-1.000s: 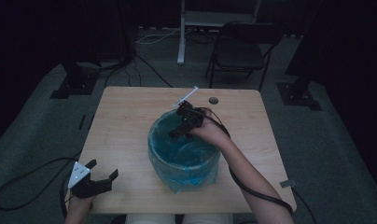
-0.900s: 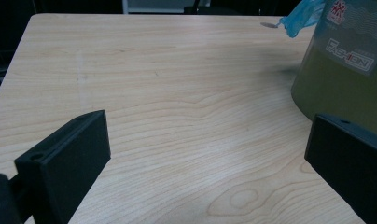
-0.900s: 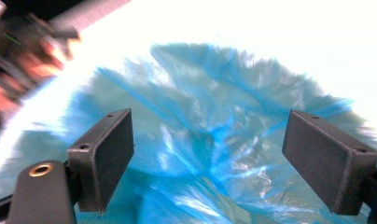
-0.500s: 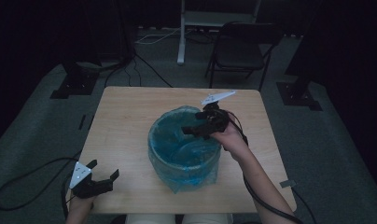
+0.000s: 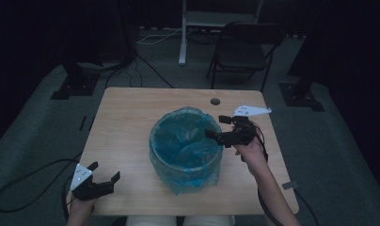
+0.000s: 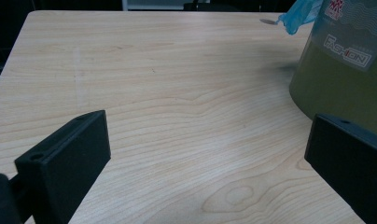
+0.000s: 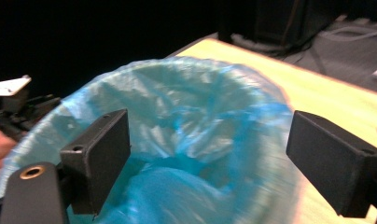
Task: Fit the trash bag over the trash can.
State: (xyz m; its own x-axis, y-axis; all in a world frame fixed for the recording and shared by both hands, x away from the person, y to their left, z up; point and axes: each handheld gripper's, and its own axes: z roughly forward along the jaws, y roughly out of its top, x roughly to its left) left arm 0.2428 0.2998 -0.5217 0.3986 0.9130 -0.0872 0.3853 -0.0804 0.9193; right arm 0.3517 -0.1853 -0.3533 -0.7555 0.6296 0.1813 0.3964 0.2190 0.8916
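A round bin lined with a blue plastic bag [image 5: 186,146] stands in the middle of the wooden table [image 5: 127,122]. My right gripper [image 5: 216,126] hovers at the bin's right rim, open, jaws pointing left over the bag's edge with nothing between them. In the right gripper view the crumpled blue bag [image 7: 186,107] lies beyond the wide-open gripper [image 7: 210,144]. My left gripper [image 5: 104,171] sits low at the table's front left corner, open and empty. In the left gripper view the bin's greenish wall [image 6: 345,70] stands to the right of the open gripper [image 6: 205,154].
A small round hole [image 5: 215,101] marks the table's far edge. Behind the table stand a folding chair [image 5: 244,52] and a white post [image 5: 182,33]. Cables [image 5: 28,174] trail on the floor at the left. Dark stand bases [image 5: 68,87] flank the table.
My right gripper has drawn back from over the bin's far side to its right rim. The left gripper has stayed put.
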